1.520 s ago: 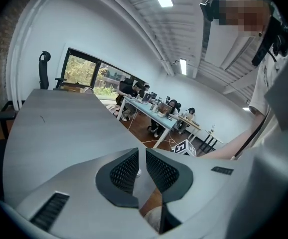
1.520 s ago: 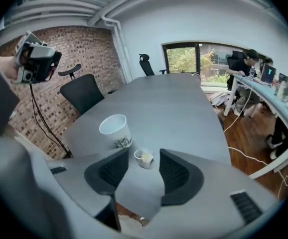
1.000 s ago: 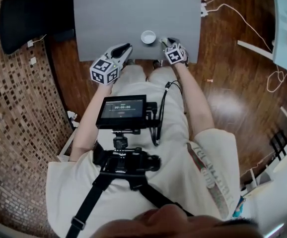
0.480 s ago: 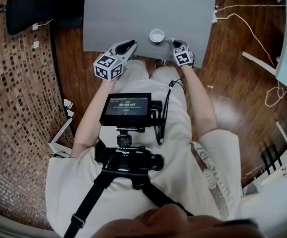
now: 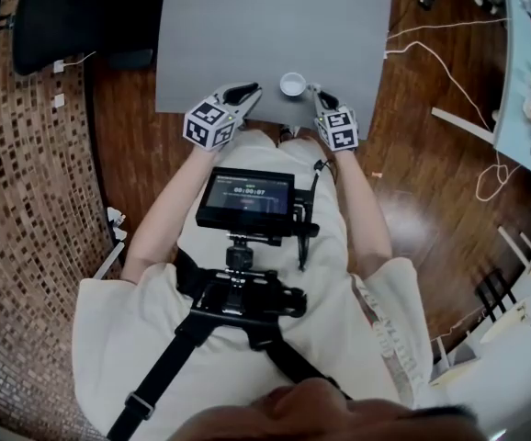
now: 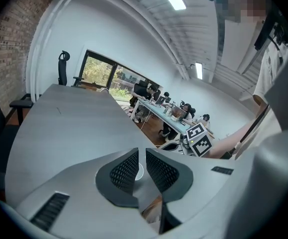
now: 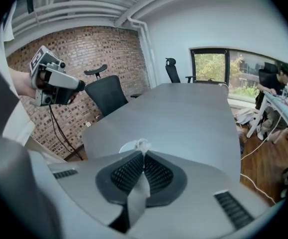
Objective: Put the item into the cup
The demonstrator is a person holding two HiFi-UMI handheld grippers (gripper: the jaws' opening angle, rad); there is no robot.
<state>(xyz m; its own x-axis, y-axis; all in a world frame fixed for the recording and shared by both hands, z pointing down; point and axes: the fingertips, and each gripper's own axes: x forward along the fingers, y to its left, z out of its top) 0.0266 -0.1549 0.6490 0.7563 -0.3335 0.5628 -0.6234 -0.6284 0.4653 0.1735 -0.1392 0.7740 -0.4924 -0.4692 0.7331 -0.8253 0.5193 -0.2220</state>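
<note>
A small white cup (image 5: 292, 84) stands near the front edge of the grey table (image 5: 275, 26). My right gripper (image 5: 319, 97) sits just right of the cup, its jaws shut on a small white item (image 7: 142, 145) that pokes out at the tips. In the right gripper view the cup's rim (image 7: 126, 147) shows just behind those tips. My left gripper (image 5: 245, 93) hovers left of the cup with a narrow gap between its pads and nothing in it. The cup (image 6: 139, 171) shows through that gap.
A black office chair (image 5: 63, 16) stands left of the table on the wooden floor. White cables (image 5: 449, 72) lie to the right, beside a cluttered desk (image 5: 523, 62). A monitor rig (image 5: 247, 200) hangs on the person's chest. Another chair (image 7: 109, 91) stands beside the table's left edge.
The head view has shifted, so the table and cup sit a little further right and higher. Both grippers stay at the table's near edge on either side of the cup.
</note>
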